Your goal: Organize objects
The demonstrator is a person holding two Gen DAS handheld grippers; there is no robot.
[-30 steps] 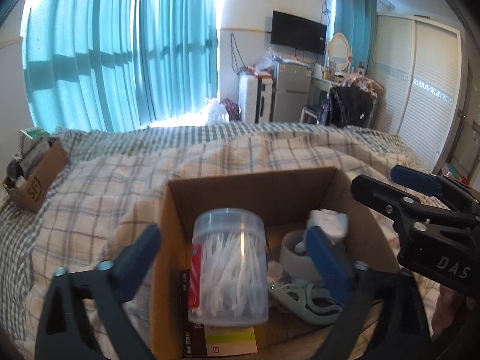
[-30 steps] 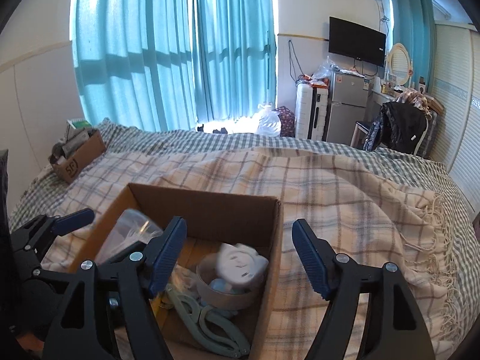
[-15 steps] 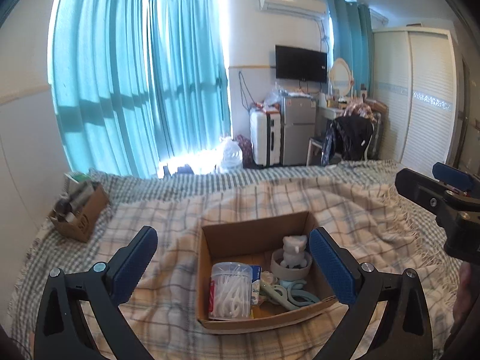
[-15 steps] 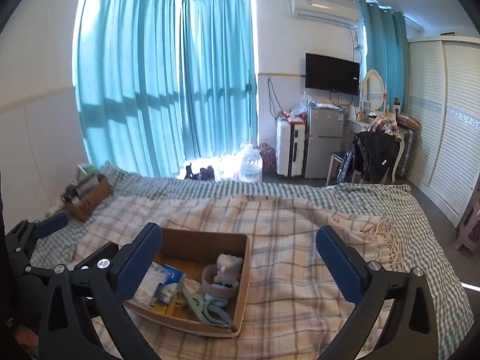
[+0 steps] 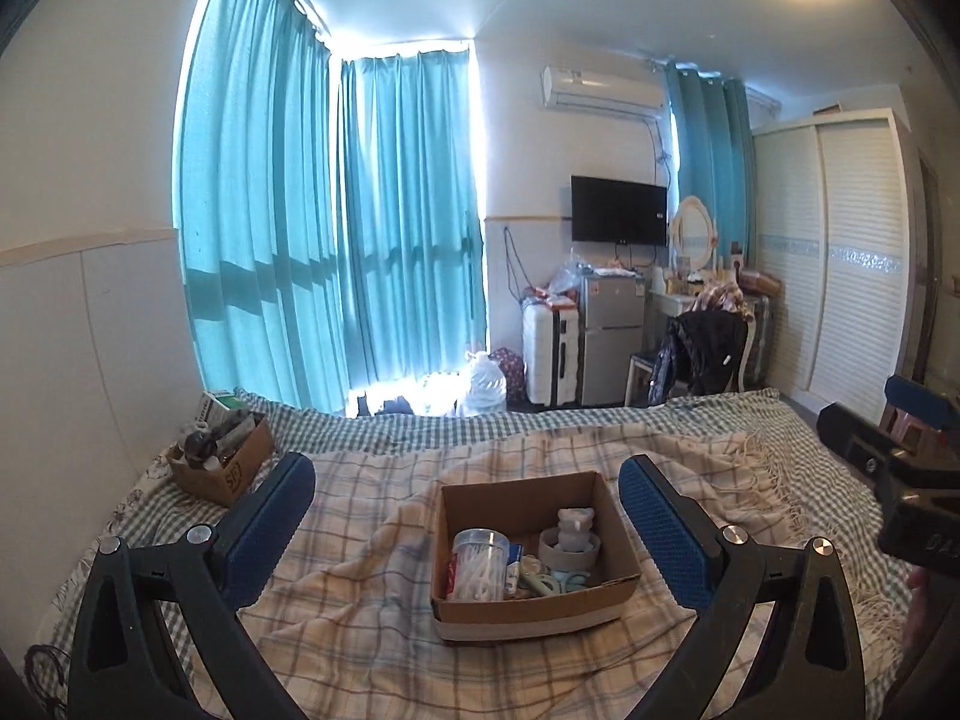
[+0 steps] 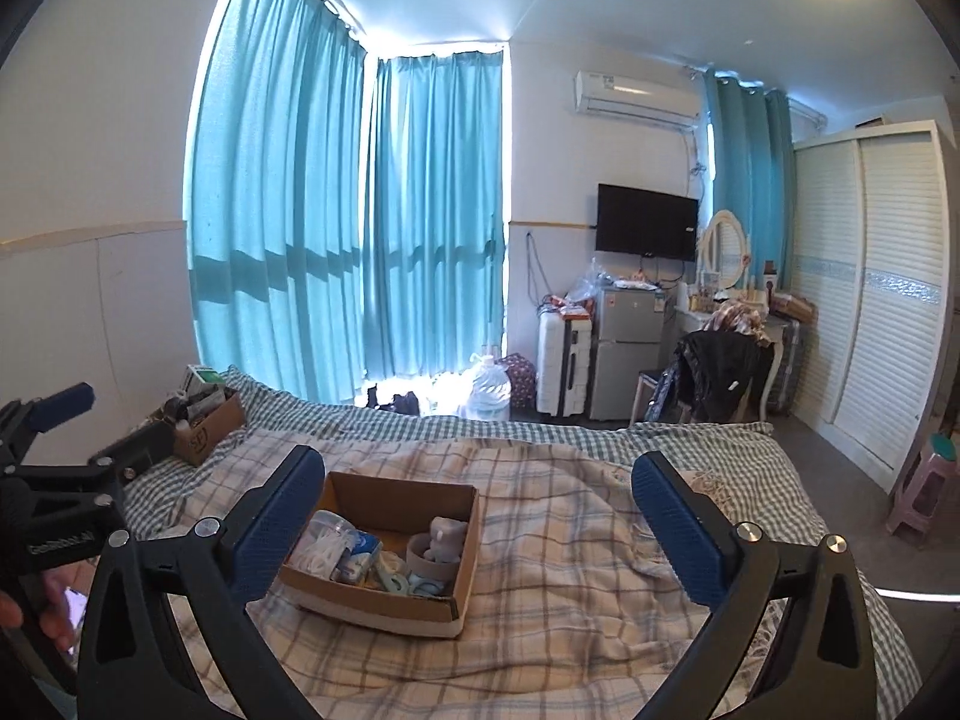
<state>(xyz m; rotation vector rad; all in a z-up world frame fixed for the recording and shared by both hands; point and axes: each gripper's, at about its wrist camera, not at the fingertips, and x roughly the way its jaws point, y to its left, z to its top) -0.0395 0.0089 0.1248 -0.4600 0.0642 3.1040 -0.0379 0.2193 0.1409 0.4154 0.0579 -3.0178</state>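
Cardboard box (image 5: 528,546) is sitting on the plaid blanket (image 5: 360,594) on the bed, and we are viewing it from well back. Going left to right inside it: the clear jar of floss picks (image 5: 478,564), a small blue-white packet (image 5: 512,567), the pale green clips (image 5: 543,583), and the grey cup with the white figure (image 5: 573,537). We are judging the packing as finished, since nothing loose is showing on the blanket. A second small box (image 5: 219,462) is resting far left. The left hand-held gripper (image 5: 468,531) and right hand-held gripper (image 6: 477,516) are both spread and holding nothing. Compared with a second ago, both are much farther from the box.
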